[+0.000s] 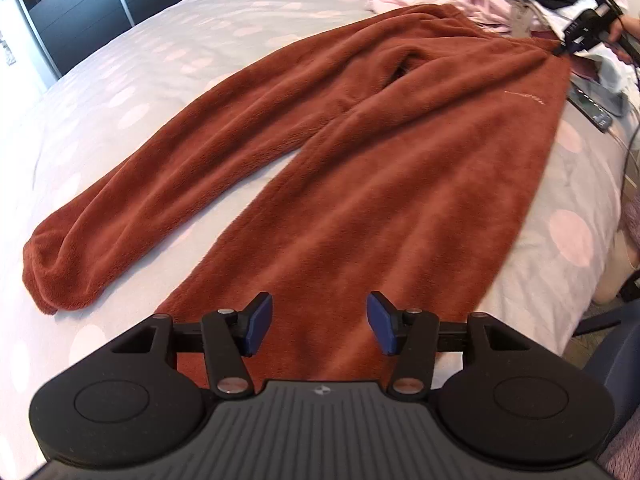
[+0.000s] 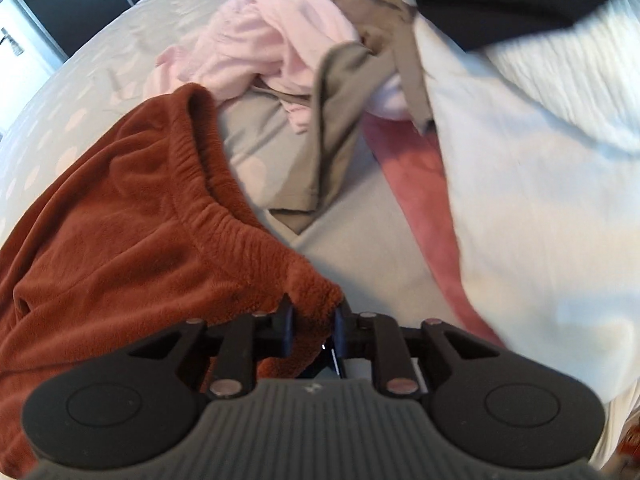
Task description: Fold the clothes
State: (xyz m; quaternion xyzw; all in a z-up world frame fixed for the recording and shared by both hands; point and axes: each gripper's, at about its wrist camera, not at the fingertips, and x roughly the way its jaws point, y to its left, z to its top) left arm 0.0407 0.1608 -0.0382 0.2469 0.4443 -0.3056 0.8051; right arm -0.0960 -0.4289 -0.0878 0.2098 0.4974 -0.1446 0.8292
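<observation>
Rust-brown fleece trousers [image 1: 360, 152] lie spread flat on the bed, legs toward me and waistband at the far right. My left gripper [image 1: 319, 320] hovers over the hem end of the nearer leg; its blue pads stand apart with nothing pinched between them. In the right wrist view the elastic waistband [image 2: 208, 208] runs down to my right gripper [image 2: 314, 320], whose jaws are shut on the waistband corner. That right gripper [image 1: 560, 49] also shows in the left wrist view at the trousers' far right corner, held by a hand.
The bed has a grey cover with pale pink dots [image 1: 160, 60]. A heap of pink, taupe, white and black clothes [image 2: 304, 40] lies beyond the waistband. A white garment [image 2: 540, 200] and a pink one [image 2: 420, 184] lie to the right. The bed edge [image 1: 580, 280] drops off at right.
</observation>
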